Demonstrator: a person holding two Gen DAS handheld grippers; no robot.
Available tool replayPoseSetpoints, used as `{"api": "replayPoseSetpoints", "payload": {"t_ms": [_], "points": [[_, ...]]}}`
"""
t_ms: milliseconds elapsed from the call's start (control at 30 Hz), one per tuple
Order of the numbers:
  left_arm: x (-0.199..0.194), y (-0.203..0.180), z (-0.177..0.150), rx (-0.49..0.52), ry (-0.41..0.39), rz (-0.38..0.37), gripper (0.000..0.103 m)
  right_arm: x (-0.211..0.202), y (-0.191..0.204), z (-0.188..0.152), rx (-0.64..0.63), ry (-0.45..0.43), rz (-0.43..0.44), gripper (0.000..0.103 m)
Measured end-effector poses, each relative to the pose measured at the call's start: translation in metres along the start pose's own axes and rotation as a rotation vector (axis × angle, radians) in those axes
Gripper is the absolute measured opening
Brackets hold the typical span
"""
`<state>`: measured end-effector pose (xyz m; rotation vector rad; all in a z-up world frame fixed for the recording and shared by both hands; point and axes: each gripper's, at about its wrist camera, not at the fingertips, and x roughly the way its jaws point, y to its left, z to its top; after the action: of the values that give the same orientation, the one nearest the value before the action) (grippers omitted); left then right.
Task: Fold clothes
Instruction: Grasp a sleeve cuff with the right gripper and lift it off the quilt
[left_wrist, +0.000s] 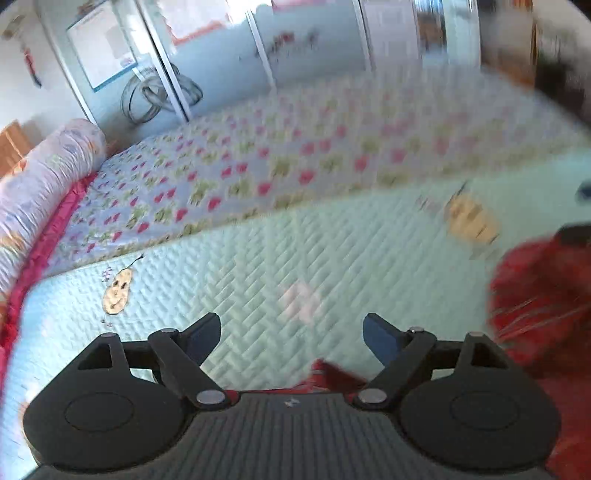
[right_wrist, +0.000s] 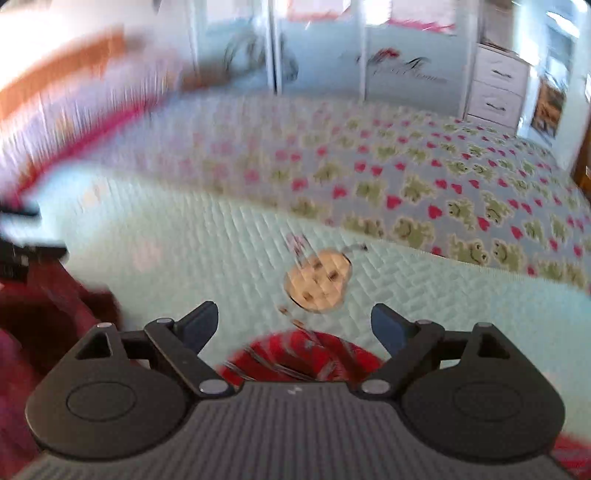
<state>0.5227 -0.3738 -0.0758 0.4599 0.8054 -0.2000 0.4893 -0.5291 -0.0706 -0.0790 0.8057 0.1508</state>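
Two grippers (left_wrist: 291, 332) (right_wrist: 293, 321), one red garment (left_wrist: 535, 302), two quilts (left_wrist: 258, 258) (left_wrist: 258, 162).

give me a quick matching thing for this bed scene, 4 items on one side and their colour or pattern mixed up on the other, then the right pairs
Things:
1. garment
2. quilted mat
3. bedspread
4. gripper fingertips

Looks:
A. pale mint with a stitched zigzag texture
B. dark blue
C. frogs and pink hearts on light blue
D. red

Pairs: 1-D, 2-A, 3-C, 4-B
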Motion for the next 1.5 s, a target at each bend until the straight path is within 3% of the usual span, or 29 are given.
{"api": "replayPoseSetpoints", "payload": {"t_ms": [67,133,167,267,367,433,467,500,567,700,867,967,1033,1067,1100,1167,1267,1333,1400,1467,1500], "points": [[0.022,-0.004,-0.004,0.010,0.049,0.044,0.087,0.023,0.007,-0.004,-0.085,0.059,-0.062,0.090],[0.042,-0.002,-0.012,-0.004,0.109,-0.004,0.087,0.043,0.013,-0.008,-0.139,0.091,-0.100,0.090],[0.053,-0.002,-0.015,-0.008,0.140,-0.023,0.087,0.052,0.015,-0.008,-0.148,0.101,-0.121,0.090],[0.089,-0.012,-0.026,0.018,0.262,0.018,0.087,0.076,0.015,-0.012,-0.138,0.140,-0.150,0.090],[0.093,-0.013,-0.040,0.015,0.290,-0.018,0.087,0.103,0.015,-0.022,-0.181,0.212,-0.174,0.089],[0.087,-0.011,-0.044,0.037,0.303,-0.087,0.075,0.106,0.014,-0.034,-0.184,0.228,-0.143,0.073],[0.082,-0.009,-0.047,0.044,0.310,-0.144,0.054,0.100,0.012,-0.041,-0.165,0.213,-0.084,0.042],[0.077,-0.009,-0.050,0.052,0.316,-0.196,0.033,0.093,0.013,-0.047,-0.154,0.200,-0.042,0.021],[0.060,-0.020,-0.065,0.113,0.309,-0.214,0.020,0.069,0.026,-0.061,-0.198,0.155,-0.038,0.014],[0.008,-0.031,-0.111,0.210,0.213,-0.173,0.014,0.000,0.057,-0.096,-0.280,0.019,-0.051,0.013],[-0.058,-0.025,-0.139,0.167,0.054,-0.068,0.014,-0.066,0.109,-0.152,-0.666,-0.135,-0.331,0.012],[-0.079,-0.030,-0.119,0.193,-0.100,0.065,0.014,-0.082,0.122,-0.167,-0.869,-0.228,-0.488,0.012],[-0.093,-0.030,-0.093,0.185,-0.209,0.151,0.014,-0.081,0.120,-0.156,-0.939,-0.290,-0.607,0.012],[-0.100,-0.028,-0.076,0.172,-0.269,0.205,0.013,-0.081,0.116,-0.145,-0.940,-0.316,-0.663,0.012],[-0.107,-0.027,-0.059,0.158,-0.330,0.260,0.000,-0.084,0.111,-0.128,-0.901,-0.332,-0.713,0.012],[-0.119,-0.024,-0.023,0.127,-0.444,0.359,0.000,-0.092,0.096,-0.091,-0.804,-0.369,-0.803,0.012],[-0.109,-0.012,0.033,0.058,-0.441,0.370,0.000,-0.092,0.073,-0.042,-0.706,-0.392,-0.903,0.012],[-0.091,-0.013,0.049,0.076,-0.398,0.375,0.000,-0.074,0.060,-0.021,-0.670,-0.338,-0.912,0.013],[-0.077,-0.012,0.045,0.048,-0.330,0.337,0.004,-0.040,0.042,-0.004,-0.594,-0.220,-0.860,0.020],[-0.061,-0.016,0.021,0.036,-0.229,0.250,0.008,-0.014,0.031,-0.001,-0.499,-0.097,-0.762,0.025],[-0.054,-0.018,0.009,0.036,-0.182,0.207,0.023,-0.019,0.029,-0.006,-0.418,-0.108,-0.716,0.029]]}}
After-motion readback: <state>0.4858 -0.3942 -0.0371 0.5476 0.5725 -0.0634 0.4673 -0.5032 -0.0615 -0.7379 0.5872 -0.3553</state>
